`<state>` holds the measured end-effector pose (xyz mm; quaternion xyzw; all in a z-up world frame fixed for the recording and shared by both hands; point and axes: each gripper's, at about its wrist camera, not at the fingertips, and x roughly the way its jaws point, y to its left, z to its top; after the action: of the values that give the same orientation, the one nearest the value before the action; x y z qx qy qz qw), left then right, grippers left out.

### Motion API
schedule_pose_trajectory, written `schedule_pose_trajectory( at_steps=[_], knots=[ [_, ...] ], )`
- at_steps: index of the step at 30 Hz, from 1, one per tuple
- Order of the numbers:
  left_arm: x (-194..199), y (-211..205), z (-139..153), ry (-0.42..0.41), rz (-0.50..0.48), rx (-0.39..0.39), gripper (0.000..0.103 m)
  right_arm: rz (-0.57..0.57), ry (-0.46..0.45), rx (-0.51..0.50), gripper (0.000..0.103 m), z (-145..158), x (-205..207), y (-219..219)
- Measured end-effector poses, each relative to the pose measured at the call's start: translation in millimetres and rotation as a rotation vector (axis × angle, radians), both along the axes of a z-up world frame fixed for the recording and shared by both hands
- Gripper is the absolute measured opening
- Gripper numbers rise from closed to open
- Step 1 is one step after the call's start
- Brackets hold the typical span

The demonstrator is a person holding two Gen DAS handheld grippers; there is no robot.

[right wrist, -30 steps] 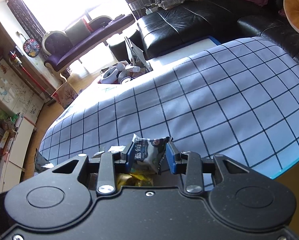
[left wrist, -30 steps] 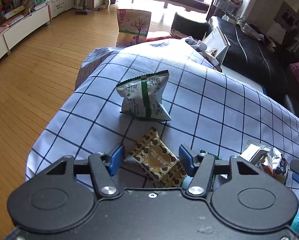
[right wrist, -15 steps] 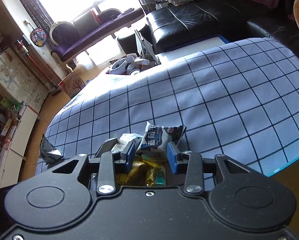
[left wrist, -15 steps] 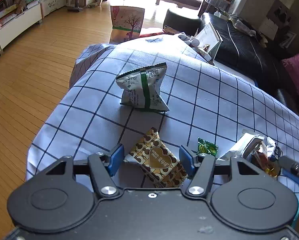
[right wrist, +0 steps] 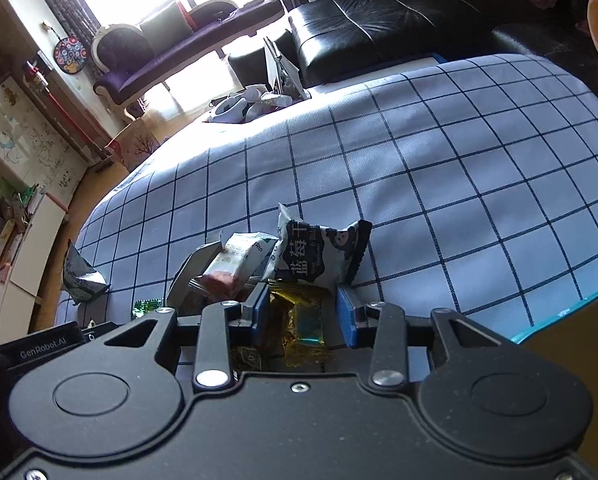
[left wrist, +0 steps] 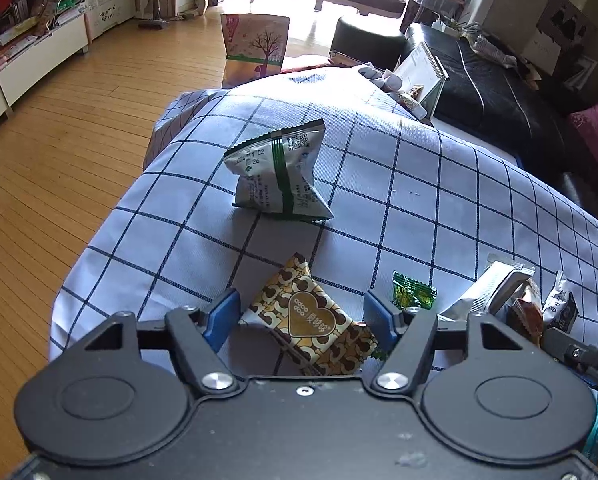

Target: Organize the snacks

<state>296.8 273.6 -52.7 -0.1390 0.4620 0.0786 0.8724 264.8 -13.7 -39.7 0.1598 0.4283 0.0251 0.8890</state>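
Note:
My left gripper (left wrist: 301, 314) is open, its blue fingers on either side of a brown heart-print snack packet (left wrist: 309, 318) lying on the checked cloth. A silver-and-green bag (left wrist: 279, 172) stands further out, and a small green candy (left wrist: 413, 294) lies to the right. My right gripper (right wrist: 301, 312) is open over a pile of snacks: a dark blueberry packet (right wrist: 319, 256) lies just beyond the fingertips, a white-pink packet (right wrist: 235, 268) beside it, and a gold wrapper (right wrist: 299, 320) between the fingers. The pile also shows in the left wrist view (left wrist: 519, 300).
The checked cloth (right wrist: 439, 184) covers a raised surface with a teal edge (right wrist: 559, 316) at the right. A black sofa (right wrist: 379, 20), a stool (left wrist: 363, 36), a paper bag (left wrist: 255, 46) and wooden floor (left wrist: 59, 140) surround it.
The right gripper has let go of the blueberry packet, which now lies on the pile, and has opened and pulled back. The left gripper has drawn back slightly, still open around the heart-print packet.

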Motion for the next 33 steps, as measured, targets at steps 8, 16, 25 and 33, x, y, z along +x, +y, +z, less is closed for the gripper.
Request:
schedule_pose_trajectory(
  at_steps=[8, 16, 25, 33],
  knots=[
    [-2.4, 11.6, 1.3, -0.008, 0.011, -0.062, 0.068, 0.019, 0.032, 0.036, 0.034, -1.0, -6.4, -7.3],
    [-8.0, 10.8, 4.1, 0.011, 0.024, -0.083, 0.068, 0.056, 0.016, 0.082, 0.027, 4.6, -13.5, -11.0],
    [-26.4, 25.1, 7.5, 0.028, 0.097, -0.199, 0.067, 0.067, -0.002, 0.075, 0.027, 8.2, -17.5, -9.1],
    [-27.3, 20.3, 4.8, 0.069, 0.106, -0.218, 0.067, 0.064, -0.005, 0.076, 0.027, 8.4, -15.9, -9.3]
  ],
)
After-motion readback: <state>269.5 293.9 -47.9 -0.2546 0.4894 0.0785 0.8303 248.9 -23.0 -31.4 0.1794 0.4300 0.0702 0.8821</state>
